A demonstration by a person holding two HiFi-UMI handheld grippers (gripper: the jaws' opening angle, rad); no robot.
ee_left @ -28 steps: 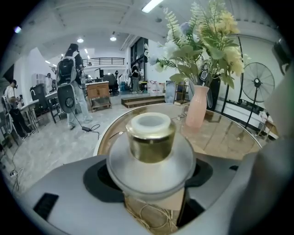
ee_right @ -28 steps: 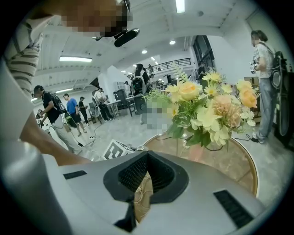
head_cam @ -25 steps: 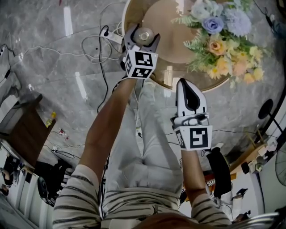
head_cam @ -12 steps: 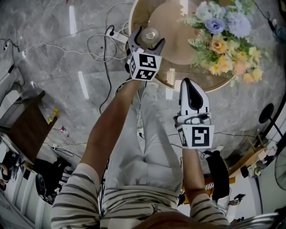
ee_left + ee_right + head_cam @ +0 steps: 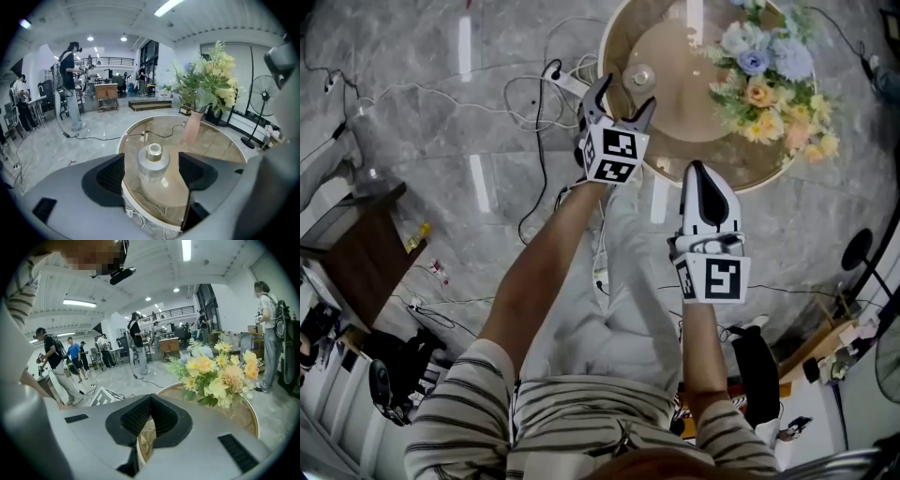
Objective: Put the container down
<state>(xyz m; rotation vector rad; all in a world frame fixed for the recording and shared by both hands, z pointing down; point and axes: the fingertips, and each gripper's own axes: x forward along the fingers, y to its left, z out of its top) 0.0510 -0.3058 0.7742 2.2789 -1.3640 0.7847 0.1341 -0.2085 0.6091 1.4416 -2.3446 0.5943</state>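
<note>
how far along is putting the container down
Done: the container stands upright on the round table, near its edge. In hand: nothing. The left gripper has wide jaws that have just been closing slightly, pads off the container ahead of them. The right gripper is shut and empty. Left: only drawing the left gripper clear.

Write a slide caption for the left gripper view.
Left tool, jaws open and just narrowed slightly, frames the untouched jar on the table, flowers behind.

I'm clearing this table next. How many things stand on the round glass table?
2. The container stands near the round table's nearer edge. The vase of flowers stands further in, toward the far side. Part of the tabletop is covered from view, so something small may be hidden.
</note>
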